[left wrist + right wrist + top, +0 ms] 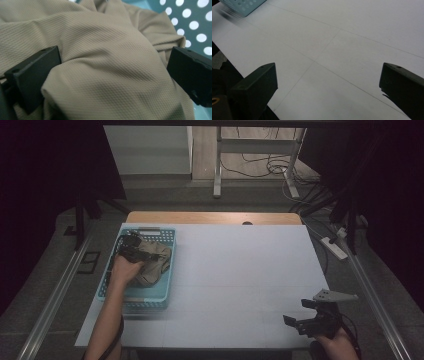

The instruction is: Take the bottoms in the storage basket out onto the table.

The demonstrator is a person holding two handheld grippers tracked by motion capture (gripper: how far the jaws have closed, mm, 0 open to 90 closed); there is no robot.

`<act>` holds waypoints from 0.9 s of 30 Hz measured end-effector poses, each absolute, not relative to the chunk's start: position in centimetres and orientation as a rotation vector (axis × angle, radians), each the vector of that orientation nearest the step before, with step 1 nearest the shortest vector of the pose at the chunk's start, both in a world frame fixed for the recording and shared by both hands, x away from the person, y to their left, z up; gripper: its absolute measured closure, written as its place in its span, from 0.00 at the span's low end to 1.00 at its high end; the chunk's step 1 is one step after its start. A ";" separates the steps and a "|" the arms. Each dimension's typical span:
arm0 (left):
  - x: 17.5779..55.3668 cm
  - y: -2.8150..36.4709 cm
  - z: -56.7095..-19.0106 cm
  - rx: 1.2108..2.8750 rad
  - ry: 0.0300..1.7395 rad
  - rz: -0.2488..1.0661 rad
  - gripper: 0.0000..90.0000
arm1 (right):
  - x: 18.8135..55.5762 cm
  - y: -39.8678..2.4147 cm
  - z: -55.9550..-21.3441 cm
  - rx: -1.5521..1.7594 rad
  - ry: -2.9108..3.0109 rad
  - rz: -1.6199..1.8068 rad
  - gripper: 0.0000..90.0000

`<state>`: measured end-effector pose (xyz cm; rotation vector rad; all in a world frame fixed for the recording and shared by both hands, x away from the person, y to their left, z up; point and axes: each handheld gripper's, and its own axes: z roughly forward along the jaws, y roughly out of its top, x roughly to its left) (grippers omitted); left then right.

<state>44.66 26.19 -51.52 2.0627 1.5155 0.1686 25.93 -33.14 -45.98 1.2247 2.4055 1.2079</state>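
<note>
The left gripper (113, 72), jaws spread wide, straddles a fold of crumpled tan knit cloth (105, 50) lying inside the light blue perforated plastic basket (161, 292). The right gripper (304, 312), jaws apart and empty, hovers over the white bench (240, 270).

Left tongs (131, 242): black body, two blocky matte black jaws, each with a small screw hole near the tip.
Right tongs (300, 312): same black build, a grey three-cornered plate with small holes on top.
Cables: a dark cable trails from each along the forearm.
Arms: bare, no sleeves.
</note>
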 end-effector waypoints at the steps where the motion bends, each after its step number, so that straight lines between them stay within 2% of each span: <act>1: 44.7 26.1 -51.7 2.073 1.518 0.159 0.00 | 25.9 -33.1 -46.0 1.225 2.403 1.211 0.02; 9: 44.6 25.4 -52.4 2.135 1.534 0.203 0.00 | 25.9 -33.1 -46.0 1.221 2.404 1.207 0.02; 11: 44.5 25.2 -52.3 2.160 1.544 0.239 0.03 | 25.9 -33.1 -46.0 1.216 2.406 1.203 0.02; 17: 44.2 25.3 -52.0 2.158 1.604 0.302 0.24 | 25.8 -33.0 -46.0 1.210 2.409 1.195 0.02; 22: 43.9 25.4 -51.6 2.128 1.661 0.288 0.49 | 25.8 -33.0 -46.0 1.206 2.411 1.190 0.02; 23: 43.8 25.4 -51.5 2.120 1.662 0.276 0.58 | 25.8 -33.0 -46.0 1.206 2.411 1.192 0.02; 27: 43.7 25.2 -51.2 2.105 1.700 0.274 0.64 | 25.9 -33.0 -46.0 1.207 2.412 1.195 0.02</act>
